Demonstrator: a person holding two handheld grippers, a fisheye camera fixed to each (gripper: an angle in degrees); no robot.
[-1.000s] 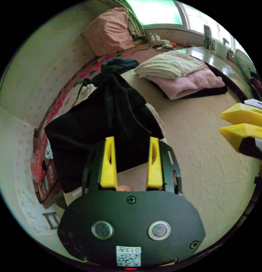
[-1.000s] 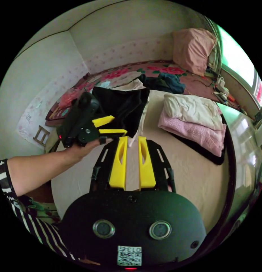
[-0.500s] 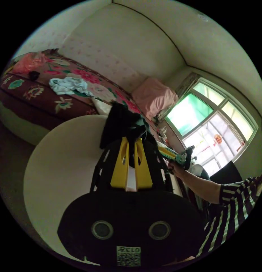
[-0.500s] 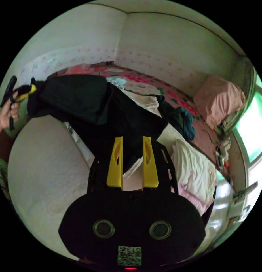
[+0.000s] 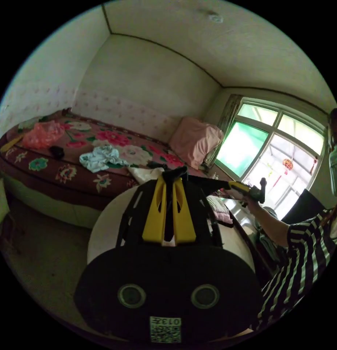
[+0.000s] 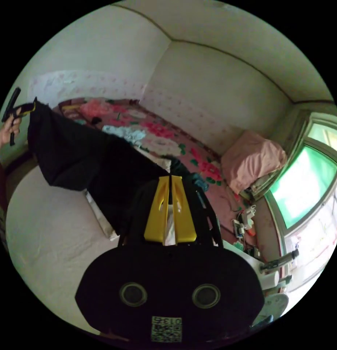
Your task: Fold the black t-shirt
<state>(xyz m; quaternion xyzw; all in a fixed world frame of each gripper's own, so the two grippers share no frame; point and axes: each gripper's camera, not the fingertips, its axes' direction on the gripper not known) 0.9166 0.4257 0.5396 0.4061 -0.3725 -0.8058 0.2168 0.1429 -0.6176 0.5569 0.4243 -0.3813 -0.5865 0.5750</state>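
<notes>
Both grippers, left [image 5: 169,181] and right [image 6: 171,179], clench on the black t-shirt [image 6: 73,156], which hangs stretched between them above the round table [image 6: 41,218].

This is a bedroom in a home. A bed [image 5: 48,171] with a floral cover runs along the papered wall [image 6: 197,105], a pink pillow [image 5: 194,140] at its head and loose clothes [image 5: 101,160] on it, beside a big window [image 5: 270,153] with green-tinted panes.

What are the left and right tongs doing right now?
Left tongs: closed on the black t-shirt.
Right tongs: closed on the black t-shirt.
</notes>
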